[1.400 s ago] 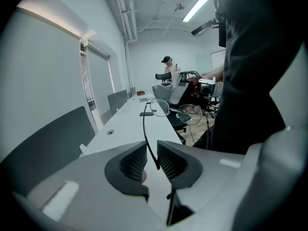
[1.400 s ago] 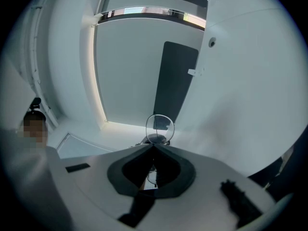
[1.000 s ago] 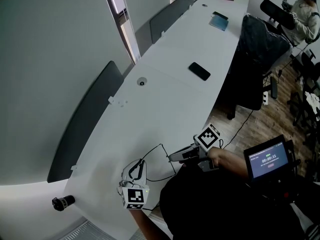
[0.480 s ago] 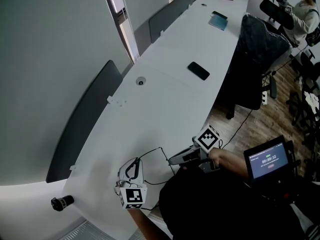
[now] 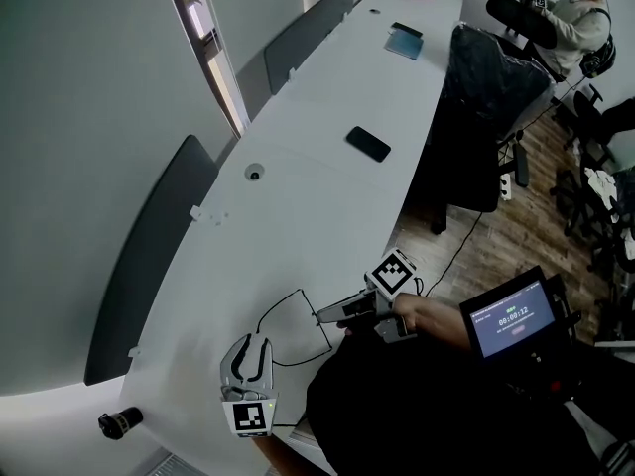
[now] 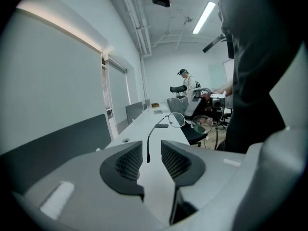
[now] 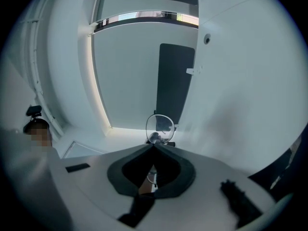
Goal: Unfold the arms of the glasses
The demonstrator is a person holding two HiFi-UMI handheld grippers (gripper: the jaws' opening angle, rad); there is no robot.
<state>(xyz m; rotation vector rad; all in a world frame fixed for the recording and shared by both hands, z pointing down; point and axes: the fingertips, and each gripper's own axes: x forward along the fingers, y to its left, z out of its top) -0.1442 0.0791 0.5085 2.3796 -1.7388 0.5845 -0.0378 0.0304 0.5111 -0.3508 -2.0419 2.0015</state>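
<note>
Your main risk here is the thin arm [image 6: 150, 134] of the glasses [image 6: 177, 121] swinging back toward the frame, or catching on a pad. Your left gripper [image 6: 148, 159] is opening its jaws, with the arm's tip between the pads but not pinched. Your right gripper [image 7: 154, 147] is clamped on the frame beside one lens [image 7: 159, 124], so a twist there could strain the hinge or let the frame slip. The glasses hang over the near end of the table [image 5: 327, 147], lenses ahead of the left gripper, one arm reaching back between its jaws.
</note>
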